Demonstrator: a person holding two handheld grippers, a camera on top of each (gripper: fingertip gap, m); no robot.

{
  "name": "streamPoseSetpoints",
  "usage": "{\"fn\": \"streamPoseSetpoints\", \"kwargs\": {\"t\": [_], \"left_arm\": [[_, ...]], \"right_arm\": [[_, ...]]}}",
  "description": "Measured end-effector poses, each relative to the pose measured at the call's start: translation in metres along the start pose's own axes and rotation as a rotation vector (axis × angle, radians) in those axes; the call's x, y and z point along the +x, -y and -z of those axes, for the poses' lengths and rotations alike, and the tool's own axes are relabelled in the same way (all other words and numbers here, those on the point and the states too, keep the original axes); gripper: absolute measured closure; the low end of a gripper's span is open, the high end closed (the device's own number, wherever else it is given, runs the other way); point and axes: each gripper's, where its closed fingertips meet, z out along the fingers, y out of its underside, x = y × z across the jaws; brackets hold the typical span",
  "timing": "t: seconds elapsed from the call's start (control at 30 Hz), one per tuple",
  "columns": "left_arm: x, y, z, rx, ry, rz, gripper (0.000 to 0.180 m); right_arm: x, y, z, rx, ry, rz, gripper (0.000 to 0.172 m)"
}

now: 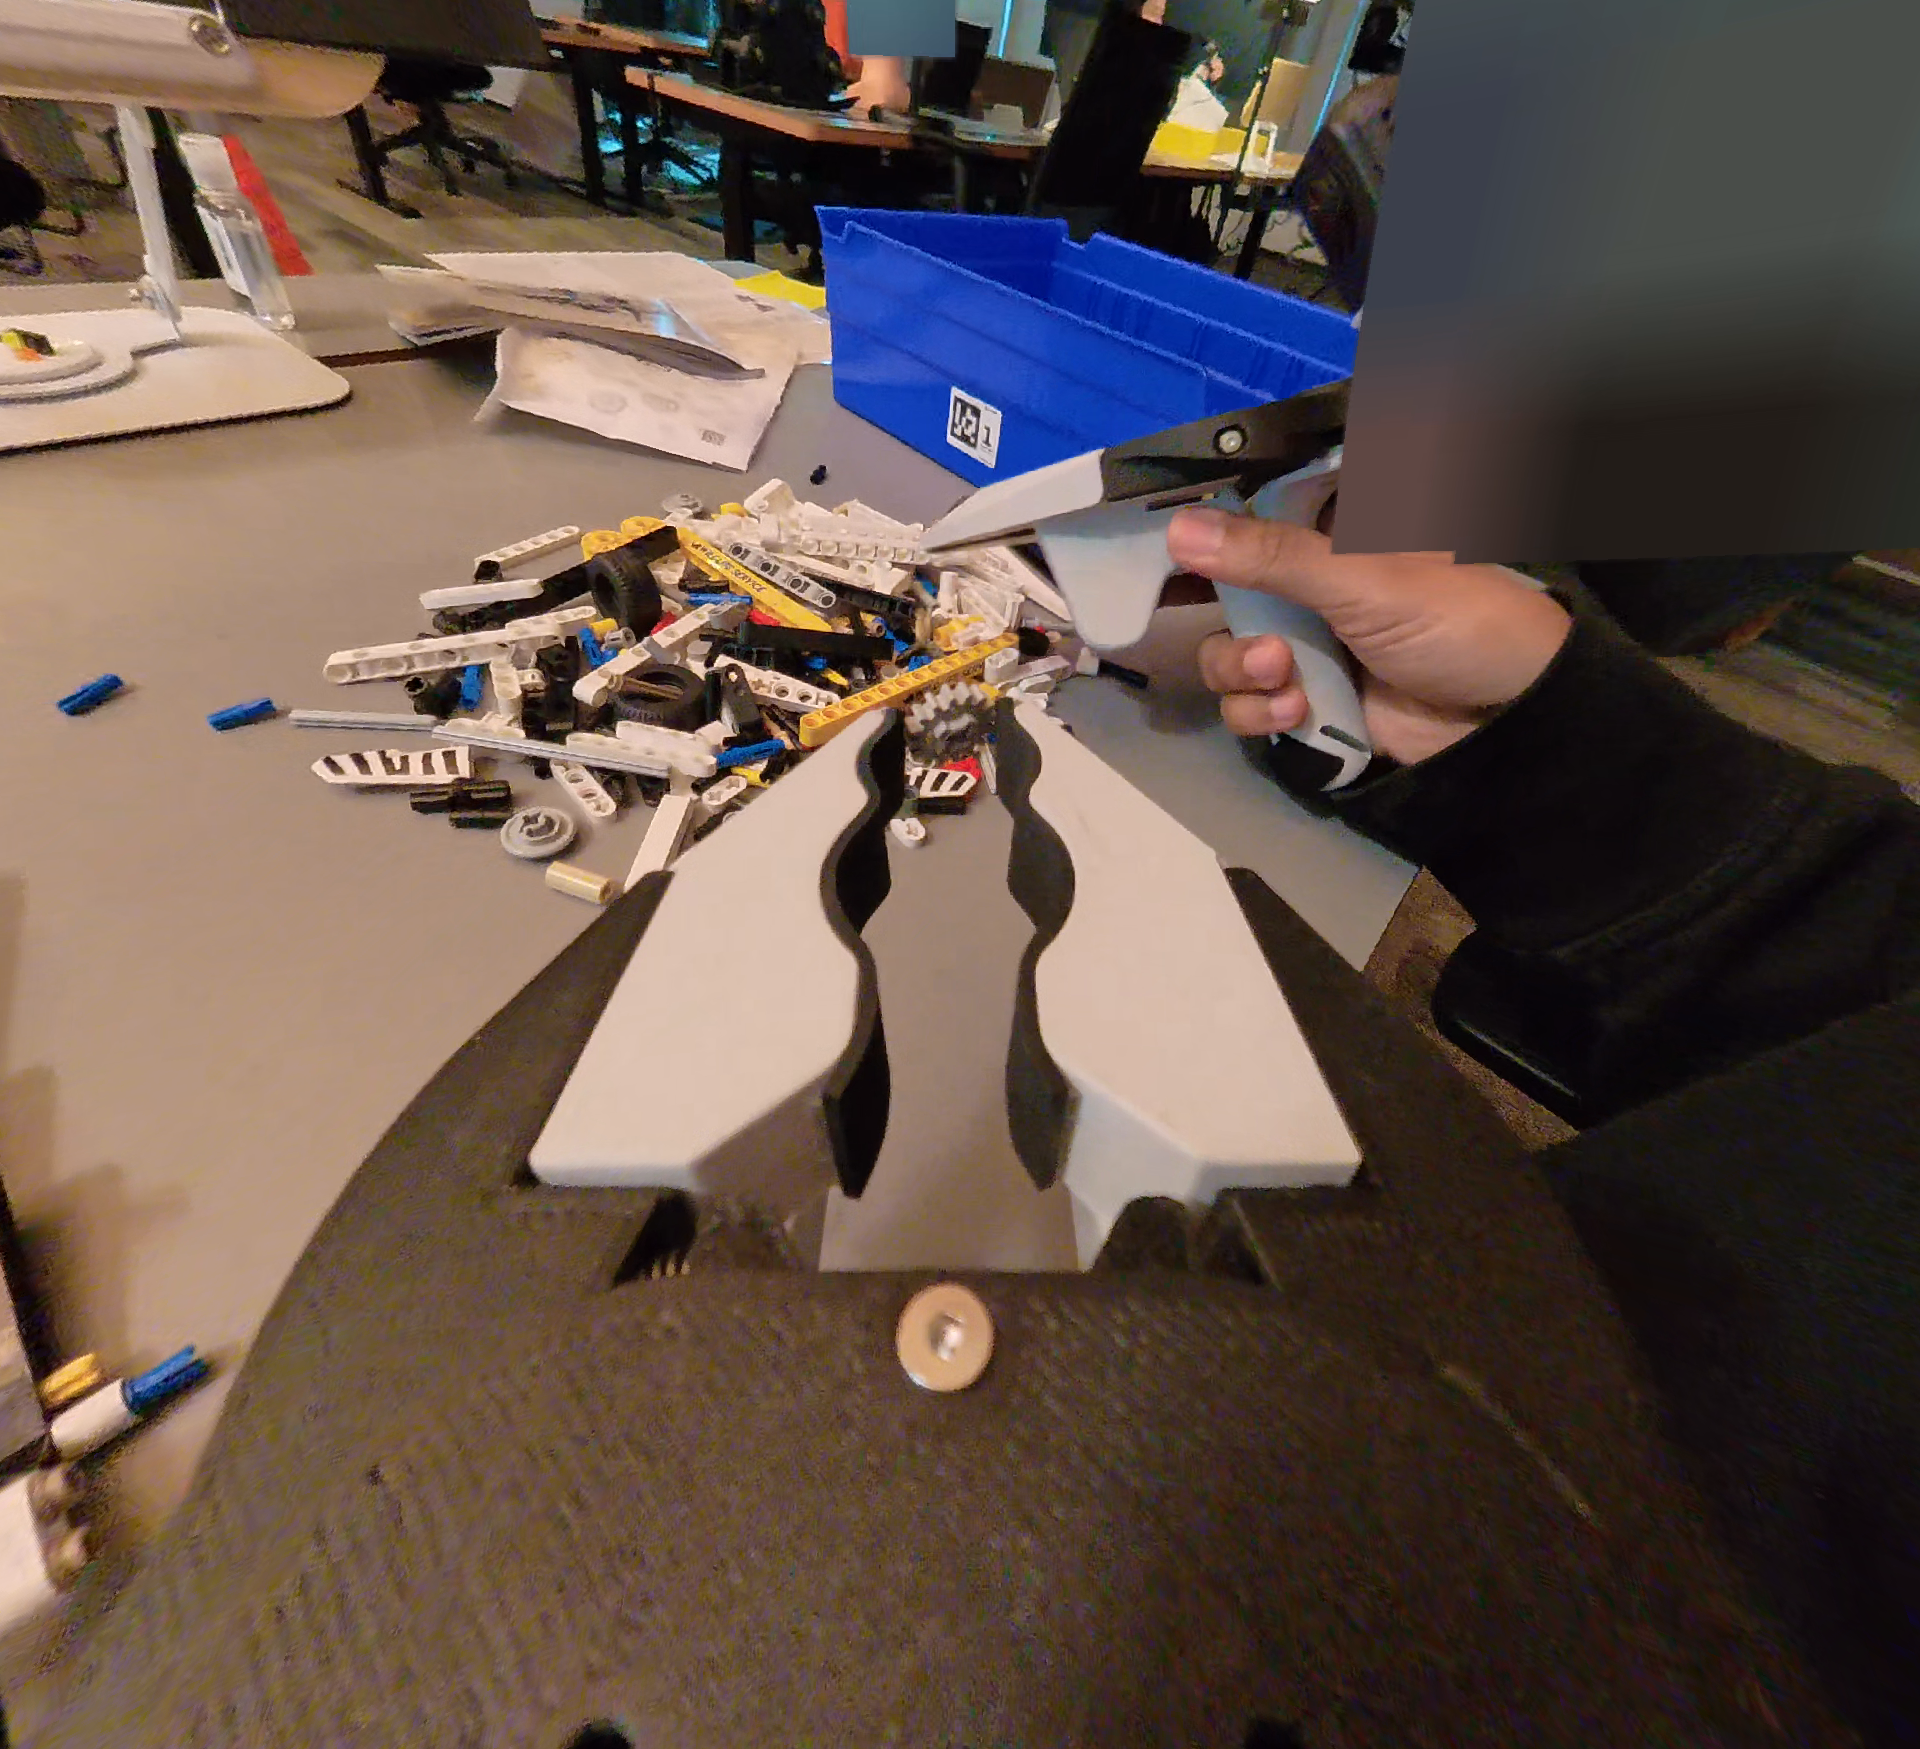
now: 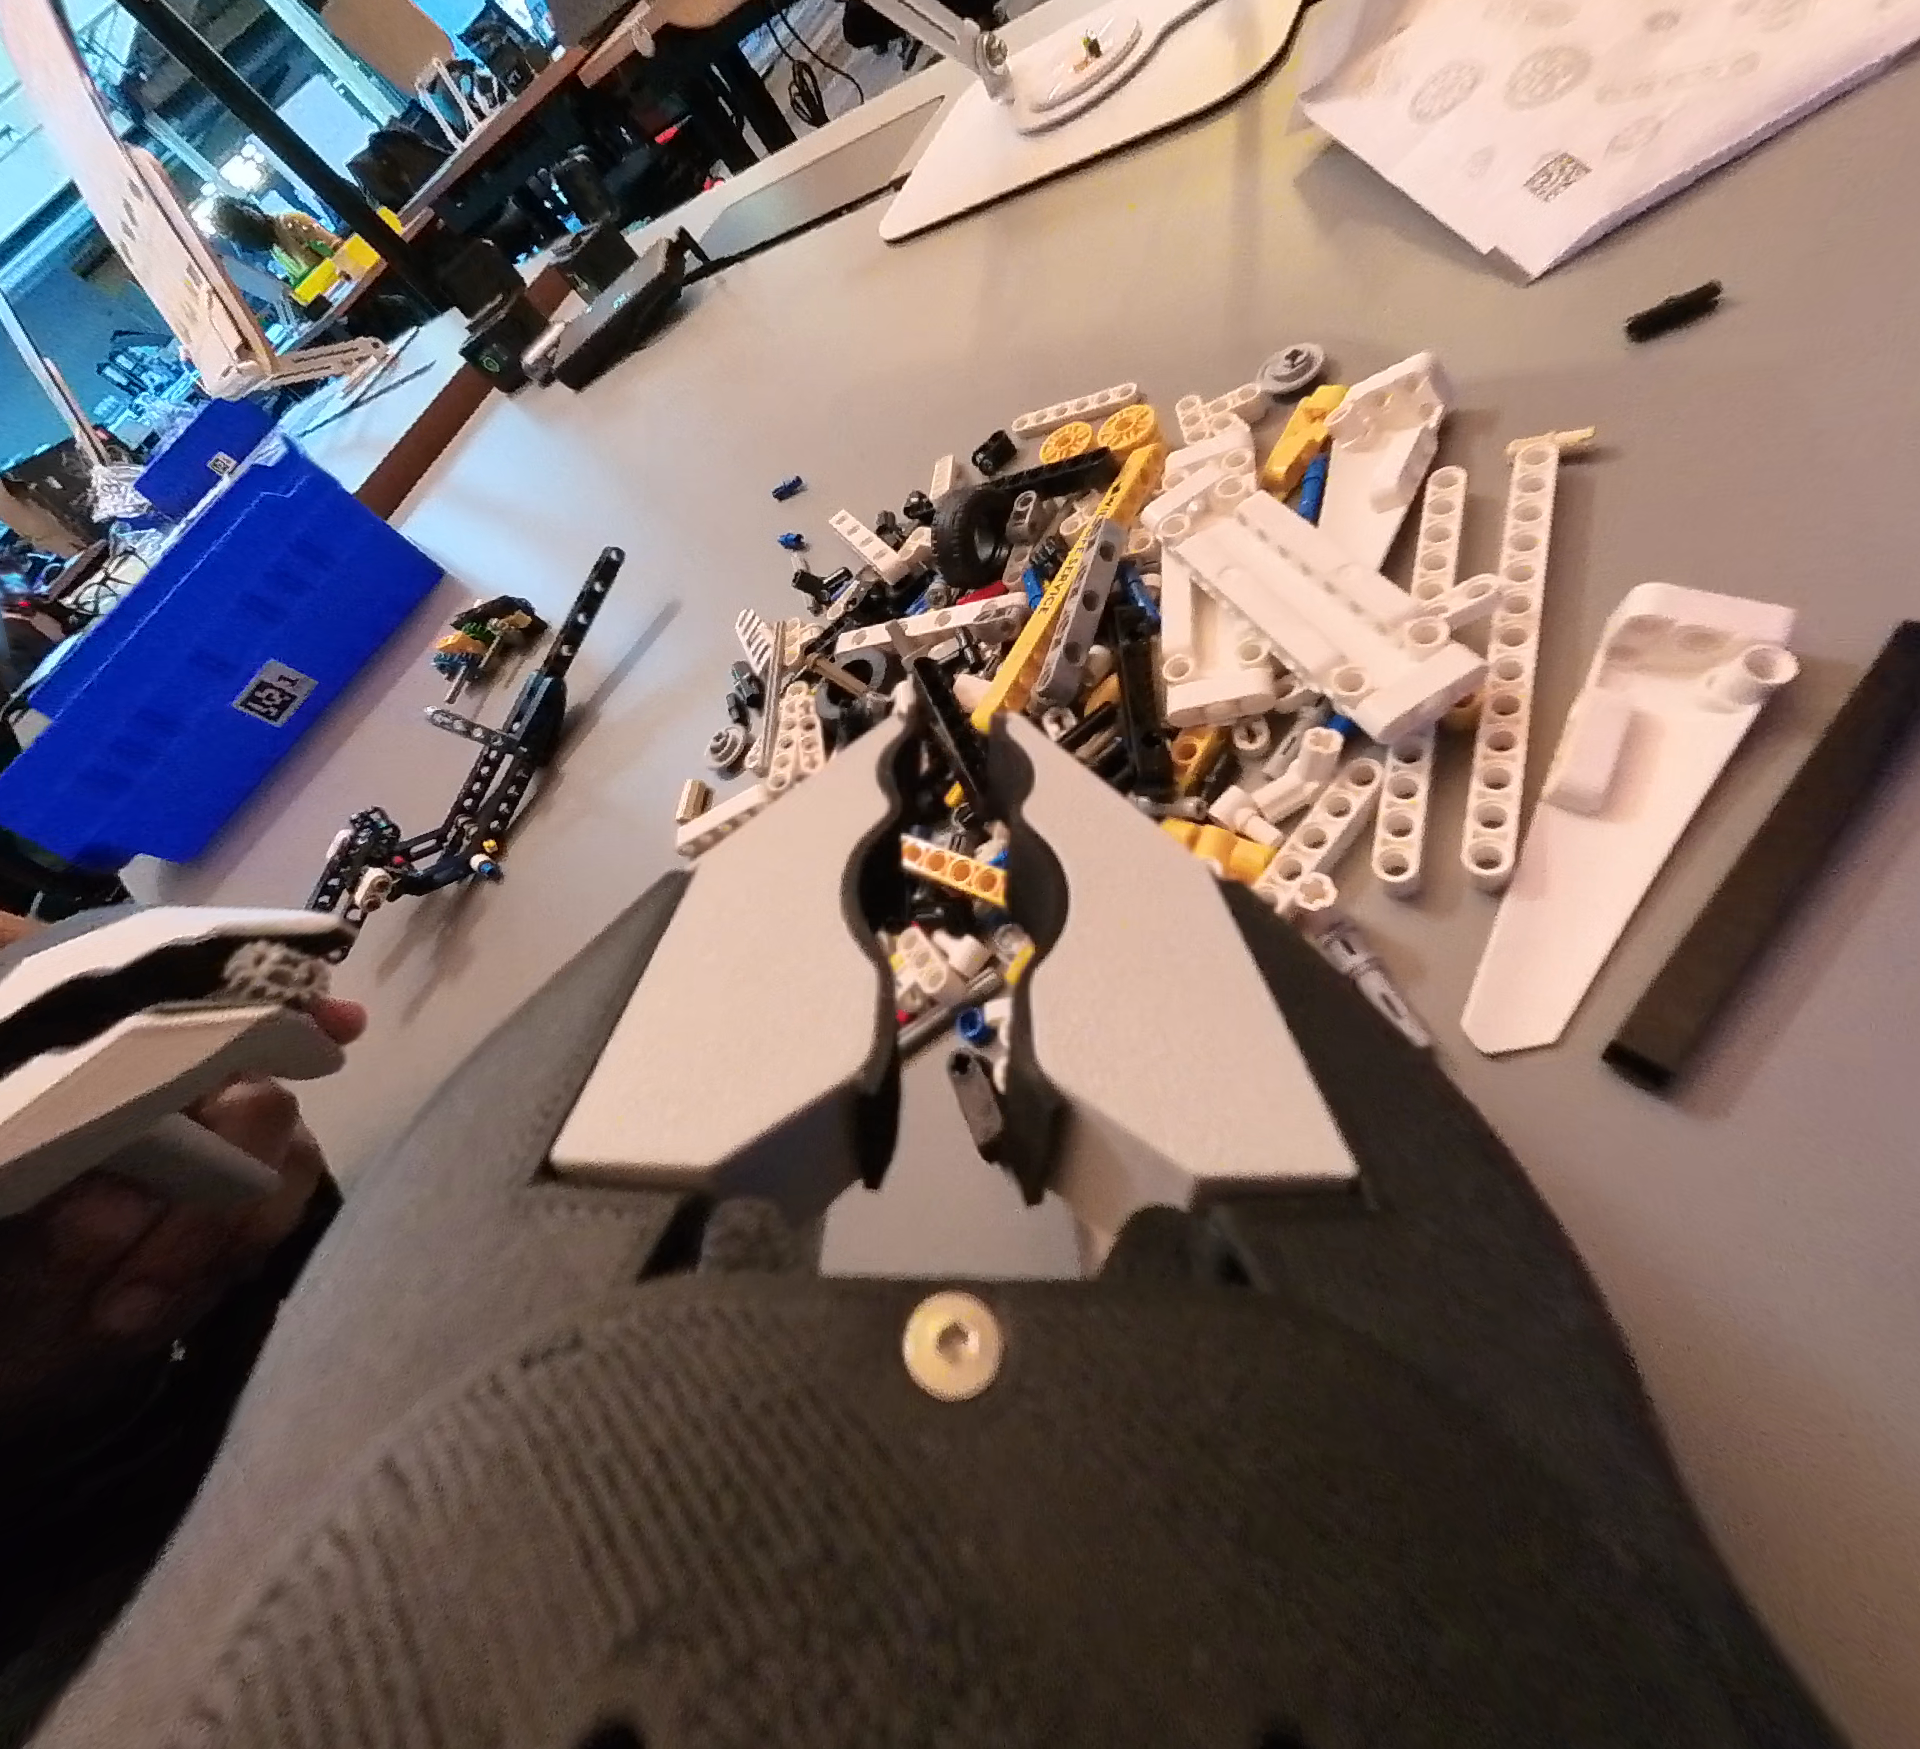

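A grey desk (image 1: 208,920) carries a heap of small plastic building parts (image 1: 727,639): white, black and yellow holed beams, black tyres, blue pins. In the left wrist view, two loose blue pins (image 1: 91,693) lie apart to the left of the heap, near a white stand base (image 1: 208,369). Papers (image 1: 644,369) lie behind the heap, and a blue bin (image 1: 1039,328) stands behind it to the right.

The left claw (image 1: 948,725) grips a grey gear (image 1: 943,720) between its black pads, at the near edge of the heap, just below a long yellow beam (image 1: 914,683). To its right a hand (image 1: 1382,650) in a black sleeve holds the right claw, whose tips reach the far right side of the heap.

In the right wrist view, the left claw shows at the left edge with the gear in its tips. Beyond it lie a blue bin and a black beam assembly (image 2: 457,795). The right claw (image 2: 951,723) stands nearly closed over the heap, a black beam (image 2: 951,743) slanting between its tips; I cannot tell whether the pads press it. To the right lie long white beams (image 2: 1517,660), a white panel (image 2: 1621,795) and a black bar (image 2: 1787,847).
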Motion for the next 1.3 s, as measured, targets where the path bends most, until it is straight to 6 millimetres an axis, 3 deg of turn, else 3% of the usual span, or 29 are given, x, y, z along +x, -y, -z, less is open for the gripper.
{"fn": "streamPoseSetpoints", "kwargs": {"t": [0.13, 0.23, 0.3, 0.37, 0.47, 0.63, 0.83, 1.1, 1.2, 1.3], "left_arm": [[-0.004, -0.004, -0.003, -0.027, 0.019, -0.004, 0.166], [-0.006, -0.006, -0.003, -0.042, 0.028, -0.012, 0.166], [-0.008, -0.007, -0.003, -0.055, 0.039, -0.025, 0.166], [-0.008, -0.008, -0.004, -0.062, 0.045, -0.04, 0.166], [-0.009, -0.007, -0.003, -0.062, 0.061, -0.078, 0.166], [-0.007, -0.012, -0.002, -0.094, 0.103, -0.233, 0.166], [0.005, -0.017, -0.004, -0.117, 0.084, -0.329, 0.167], [0.005, -0.01, -0.003, -0.078, 0.074, -0.256, 0.165], [-0.005, -0.013, -0.001, -0.101, 0.066, -0.133, 0.16], [-0.008, -0.014, 0.002, -0.098, 0.024, -0.025, 0.157]], "right_arm": [[0.004, -0.002, 0.002, -0.018, -0.031, 0.051, 0.153], [-0.044, -0.005, 0.004, -0.03, 0.206, 0.08, 0.147], [-0.085, -0.016, 0.008, -0.092, 0.412, 0.091, 0.148], [-0.112, -0.027, 0.012, -0.144, 0.538, 0.106, 0.153], [-0.128, -0.036, 0.014, -0.175, 0.596, 0.163, 0.153], [-0.138, -0.049, 0.018, -0.243, 0.62, 0.242, 0.154], [-0.138, -0.061, 0.019, -0.311, 0.594, 0.316, 0.167], [-0.133, -0.048, 0.02, -0.258, 0.586, 0.256, 0.167], [-0.102, -0.03, 0.013, -0.177, 0.424, 0.252, 0.167], [-0.034, -0.007, 0.005, -0.081, 0.068, 0.264, 0.167]]}}
